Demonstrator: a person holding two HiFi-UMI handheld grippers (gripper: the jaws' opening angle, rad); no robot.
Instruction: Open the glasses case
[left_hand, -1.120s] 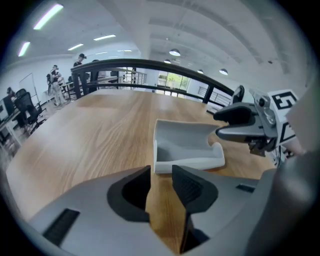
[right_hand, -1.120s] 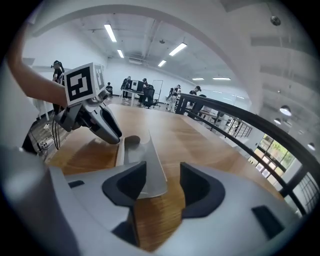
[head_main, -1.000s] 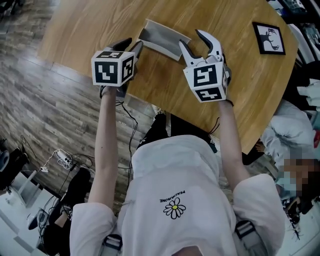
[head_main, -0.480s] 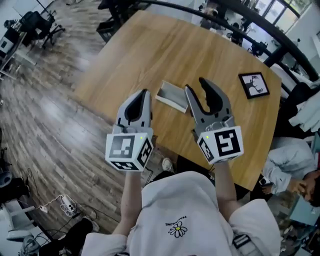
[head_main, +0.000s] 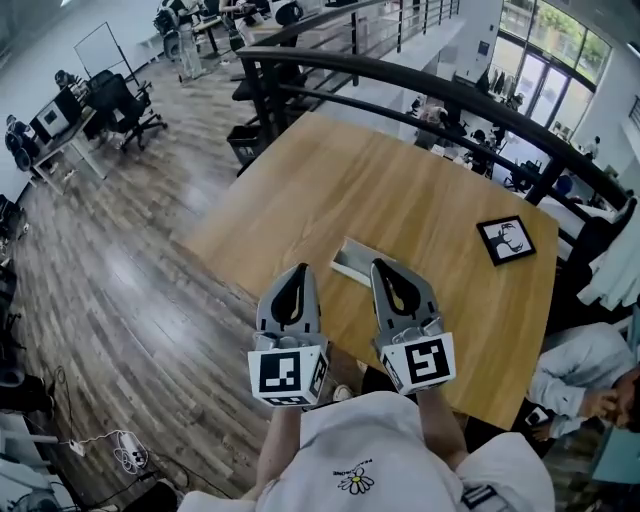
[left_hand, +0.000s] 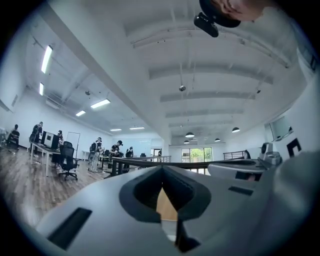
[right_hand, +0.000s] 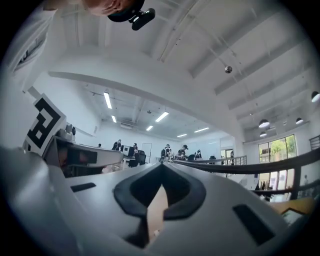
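**Two Grippers Clenched and Clear; Case Lies on the Table**

Both tools are held side by side above the near edge of the table, pointing roughly level.

1. The left gripper (head_main: 299, 272) has its fingers (left_hand: 100, 210) clenched tip to tip. The left gripper view shows only a sliver of tabletop through the opening behind the tips, and nothing is gripped.
2. The right gripper (head_main: 381, 268) has just been closing its fingers (right_hand: 225, 210). They now meet as well, with nothing between them.

**Location of the work item.** The flat, pale-grey rectangular glasses case (head_main: 350, 262) lies on the light-brown wooden table (head_main: 400, 190). In the head view it shows between and just past the two sets of fingertips. Its near part is hidden behind the grippers, and neither gripper touches it. A black-framed picture (head_main: 505, 240) lies well apart from it, toward the table's right side.

**Task status (judgement).** The case appears spread flat with a pale face upward, which suggests that the opening step is complete. It is too small in the head view to confirm the lid position or any contents. With both grippers empty and clear of the case, no grasp is in progress. If the case is open as it appears, no step is left. If it is not, a fresh approach and grip on the lid edge is required.
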